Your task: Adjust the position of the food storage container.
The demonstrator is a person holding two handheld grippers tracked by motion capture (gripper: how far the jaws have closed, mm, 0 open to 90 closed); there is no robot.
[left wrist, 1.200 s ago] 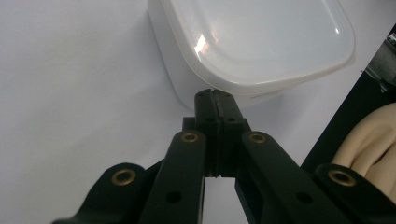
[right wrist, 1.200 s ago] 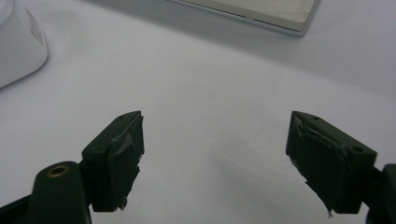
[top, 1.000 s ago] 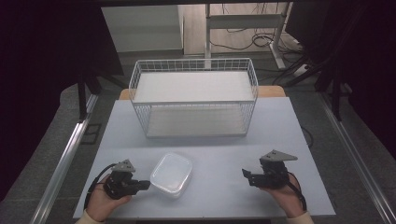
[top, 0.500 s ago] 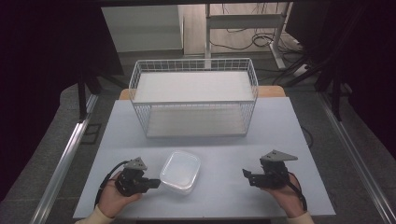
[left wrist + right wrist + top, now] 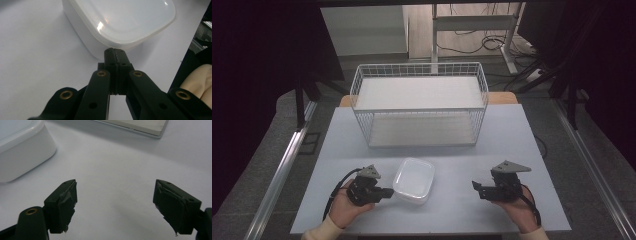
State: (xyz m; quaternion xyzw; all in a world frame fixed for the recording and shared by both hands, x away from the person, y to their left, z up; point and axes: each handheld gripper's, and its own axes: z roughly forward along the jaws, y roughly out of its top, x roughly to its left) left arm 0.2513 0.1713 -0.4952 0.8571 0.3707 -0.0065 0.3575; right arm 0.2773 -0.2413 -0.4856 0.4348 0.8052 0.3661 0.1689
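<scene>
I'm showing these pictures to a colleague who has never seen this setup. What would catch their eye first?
Likely the white wire basket, standing large at the far middle of the pale table. Next, the white lidded container near the front edge, with the left gripper, jaws shut, nosed up against its side. The right gripper sits apart to the right with its jaws open and nothing between them.

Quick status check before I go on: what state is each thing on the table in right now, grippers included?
White container: lid on, flat on the table, in front of the basket.
Wire basket: upright, nothing inside.
Left gripper: jaws shut together, tips against the container's side, gripping nothing.
Right gripper: jaws open, nothing between them, apart from the container.
</scene>
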